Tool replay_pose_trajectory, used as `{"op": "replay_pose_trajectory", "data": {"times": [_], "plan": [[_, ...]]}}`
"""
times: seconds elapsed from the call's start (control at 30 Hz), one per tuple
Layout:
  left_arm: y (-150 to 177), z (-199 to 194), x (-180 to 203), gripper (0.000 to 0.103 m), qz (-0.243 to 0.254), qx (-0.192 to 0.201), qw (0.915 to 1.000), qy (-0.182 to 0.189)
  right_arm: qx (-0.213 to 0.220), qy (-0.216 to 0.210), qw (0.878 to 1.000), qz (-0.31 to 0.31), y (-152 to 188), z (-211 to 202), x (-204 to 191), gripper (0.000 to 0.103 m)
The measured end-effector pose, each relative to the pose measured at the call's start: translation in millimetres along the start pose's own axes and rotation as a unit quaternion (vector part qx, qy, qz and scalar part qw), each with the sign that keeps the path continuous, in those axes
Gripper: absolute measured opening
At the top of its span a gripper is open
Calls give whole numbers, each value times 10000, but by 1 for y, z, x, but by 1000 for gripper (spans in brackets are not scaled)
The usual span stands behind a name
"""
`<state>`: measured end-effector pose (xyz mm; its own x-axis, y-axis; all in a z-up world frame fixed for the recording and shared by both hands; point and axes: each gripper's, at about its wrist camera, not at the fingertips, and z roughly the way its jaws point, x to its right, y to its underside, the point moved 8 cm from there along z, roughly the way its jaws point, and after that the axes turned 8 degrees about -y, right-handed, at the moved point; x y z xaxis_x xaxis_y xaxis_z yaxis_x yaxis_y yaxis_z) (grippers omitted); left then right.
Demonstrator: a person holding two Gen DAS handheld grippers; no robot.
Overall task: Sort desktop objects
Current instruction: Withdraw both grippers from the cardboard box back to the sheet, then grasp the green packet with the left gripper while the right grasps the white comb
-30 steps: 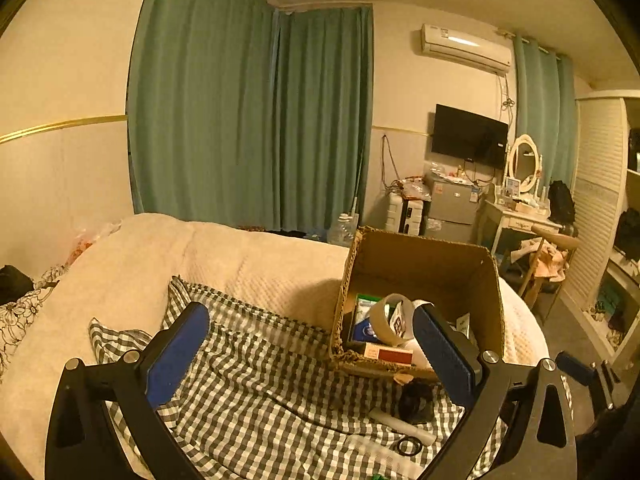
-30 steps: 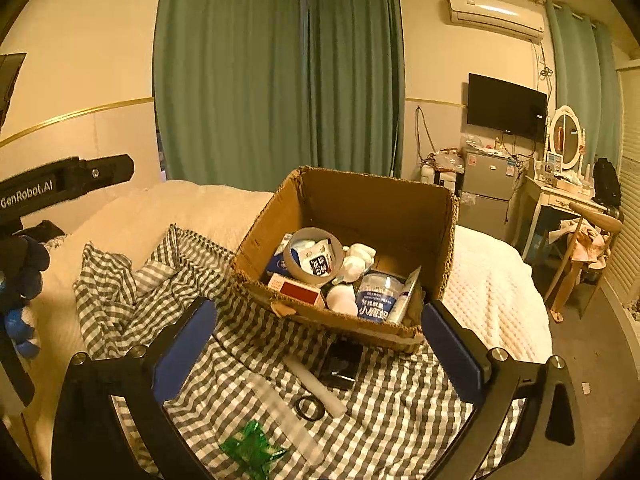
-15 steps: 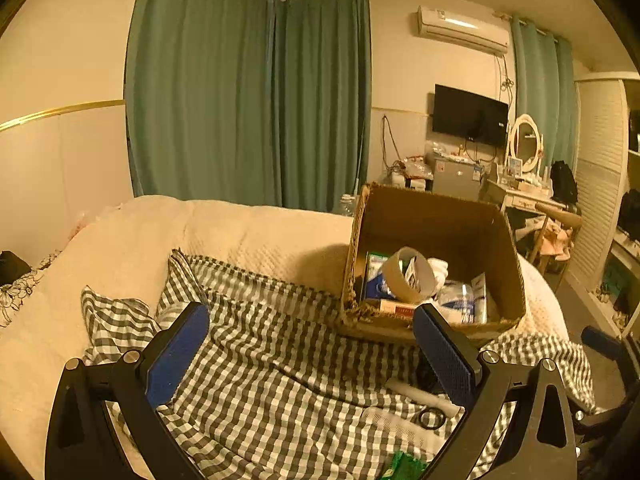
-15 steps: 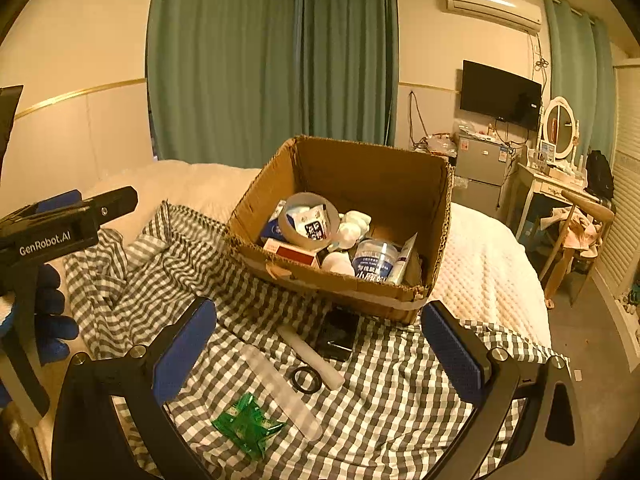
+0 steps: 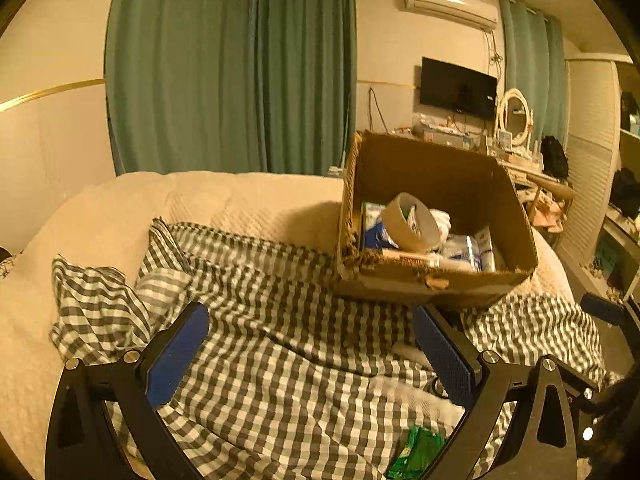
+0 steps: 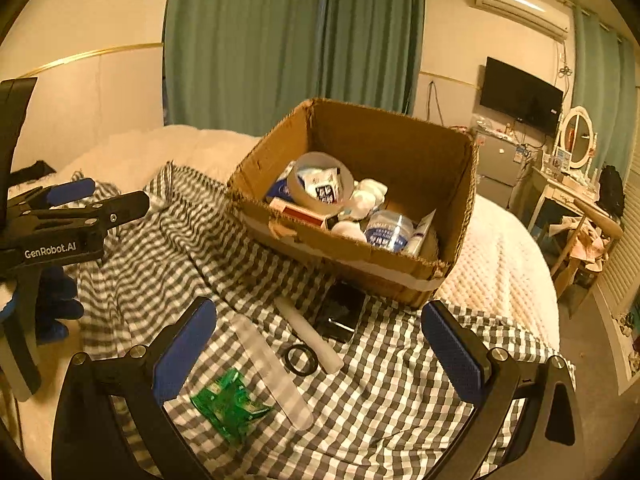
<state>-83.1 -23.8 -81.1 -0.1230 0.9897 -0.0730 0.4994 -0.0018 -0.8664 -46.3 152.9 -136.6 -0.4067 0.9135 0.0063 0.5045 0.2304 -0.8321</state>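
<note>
Cardboard box [image 6: 362, 256] sits on the checked cloth [image 6: 384, 392], tape roll [image 6: 323, 184] inside among packets; before it lie a black ring [image 6: 301, 359], white stick [image 6: 308, 335], green wrapper [image 6: 226, 402]; right gripper [image 6: 316, 356] spread wide, empty; left gripper [image 5: 310, 354] likewise spread, empty.

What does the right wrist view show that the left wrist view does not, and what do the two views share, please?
Only the right wrist view shows the black ring, the clear strip, the dark flat object and the left tool from the side. Only the left wrist view shows the crumpled far-left edge of the checked cloth. Both show the cardboard box, its tape roll and the green packet.
</note>
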Motion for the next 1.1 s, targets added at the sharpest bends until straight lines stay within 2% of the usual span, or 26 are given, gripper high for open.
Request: {"op": "replay_pose_trajectory", "data": {"times": [0.13, 0.3, 0.43, 0.57, 0.7, 0.83, 0.97, 1.1], "plan": [[19, 7, 11, 103, 151, -218, 9996, 97, -200, -20, 9998, -21, 12, 10, 7, 103], [49, 18, 33, 103, 637, -487, 9967, 126, -387, 2, 9992, -49, 25, 21, 18, 103], [69, 23, 47, 103, 678, -759, 9941, 363, -716, -164, 9973, -18, 43, 40, 26, 101], [84, 27, 55, 103, 863, -900, 9917, 318, -835, -282, 9961, 2, 50, 50, 33, 101], [97, 31, 64, 103, 812, -1125, 9895, 404, -968, -367, 9946, -44, 56, 61, 36, 101], [109, 31, 78, 103, 1086, -1174, 9865, 350, -1134, -531, 9919, -224, 63, 69, 36, 101], [124, 34, 92, 103, 1181, -1365, 9824, 475, -1214, -609, 9899, -395, 70, 74, 38, 101], [140, 38, 106, 103, 1455, -1512, 9763, 536, -1332, -722, 9880, -291, 77, 79, 48, 93]]}}
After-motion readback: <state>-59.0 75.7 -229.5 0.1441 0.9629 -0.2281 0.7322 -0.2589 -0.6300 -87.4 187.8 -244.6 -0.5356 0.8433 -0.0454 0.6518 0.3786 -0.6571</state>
